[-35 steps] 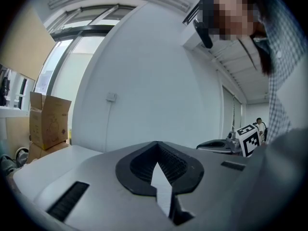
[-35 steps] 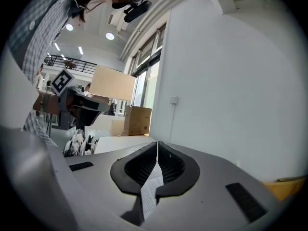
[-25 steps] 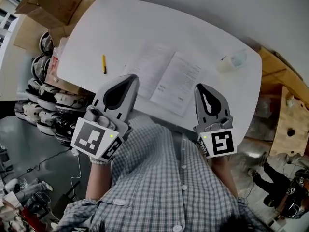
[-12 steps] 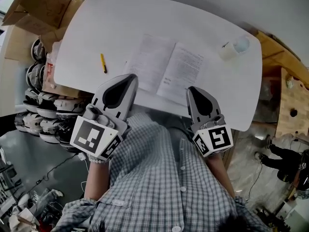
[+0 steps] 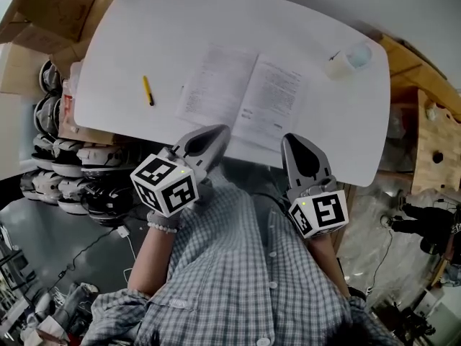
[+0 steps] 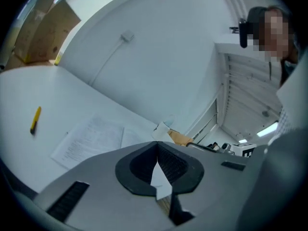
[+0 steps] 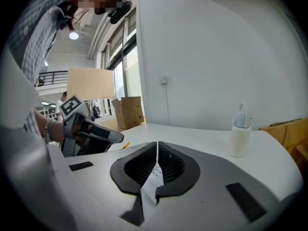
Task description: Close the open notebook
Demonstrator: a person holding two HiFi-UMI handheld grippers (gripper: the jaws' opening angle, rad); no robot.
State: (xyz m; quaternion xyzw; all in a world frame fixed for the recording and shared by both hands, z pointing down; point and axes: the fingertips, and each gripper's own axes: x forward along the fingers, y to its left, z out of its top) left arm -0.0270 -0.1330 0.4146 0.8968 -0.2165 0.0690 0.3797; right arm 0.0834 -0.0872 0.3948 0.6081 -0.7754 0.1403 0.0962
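At tabletop's (image 5: pixel 180 34) near edge, left gripper (image 5: pixel 220 131) & right gripper (image 5: pixel 292 140) jaws together, empty; we'd nudge under notebook (image 5: pixel 241 99) page edge, flip slowly.

The notebook (image 5: pixel 241 98) lies on the table (image 5: pixel 180 27) by its front edge, pen (image 5: pixel 147 90) to its left, bottle (image 5: pixel 347 58) to its right. The left gripper (image 5: pixel 216 134) and right gripper (image 5: pixel 297 144) sit just before it

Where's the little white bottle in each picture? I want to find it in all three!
Head view: the bottle is at the upper right, near the table's far right end.
Left gripper view: it peeks up in the middle, past the open notebook.
Right gripper view: it stands at the right.
Shared landmark: the white table it sits on.
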